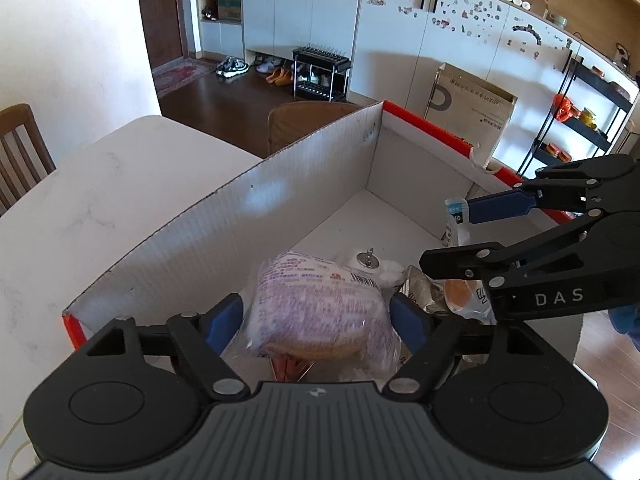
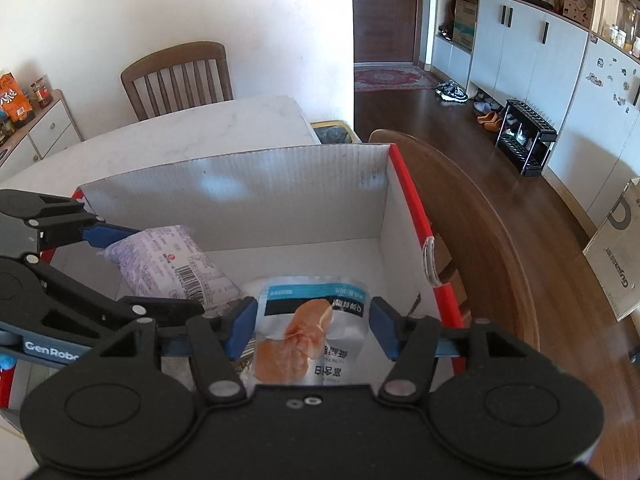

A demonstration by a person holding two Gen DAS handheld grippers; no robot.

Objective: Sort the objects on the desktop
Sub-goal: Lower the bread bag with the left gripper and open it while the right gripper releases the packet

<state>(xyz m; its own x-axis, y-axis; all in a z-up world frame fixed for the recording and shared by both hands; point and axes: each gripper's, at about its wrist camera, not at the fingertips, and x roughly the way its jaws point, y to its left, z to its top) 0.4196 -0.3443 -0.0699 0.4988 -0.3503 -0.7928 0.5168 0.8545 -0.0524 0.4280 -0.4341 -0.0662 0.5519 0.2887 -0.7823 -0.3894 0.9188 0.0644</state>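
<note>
Left wrist view: your left gripper (image 1: 318,322) hangs inside the open cardboard box (image 1: 280,196), its blue pads parted on either side of the purple-printed bread packet (image 1: 320,308). A sliver of gap shows beside the pad at 9 o'clock; at 3 o'clock I cannot tell whether the pad touches the wrapper. The packet sits above other bagged items on the box floor, with a small white thing bearing a metal hook (image 1: 370,260) at 12 o'clock of it. Your right gripper (image 1: 460,236) reaches in from 3 o'clock.

In the right wrist view, your right gripper (image 2: 312,326) straddles the teal-and-white snack pouch (image 2: 308,328), jaws spread with space showing at both pads. The pouch lies in the box (image 2: 248,200), and the bread packet (image 2: 172,264) is at 10 o'clock of it, between the left gripper's (image 2: 160,272) fingers. The box stands on the white marble-look table (image 2: 180,136).
</note>
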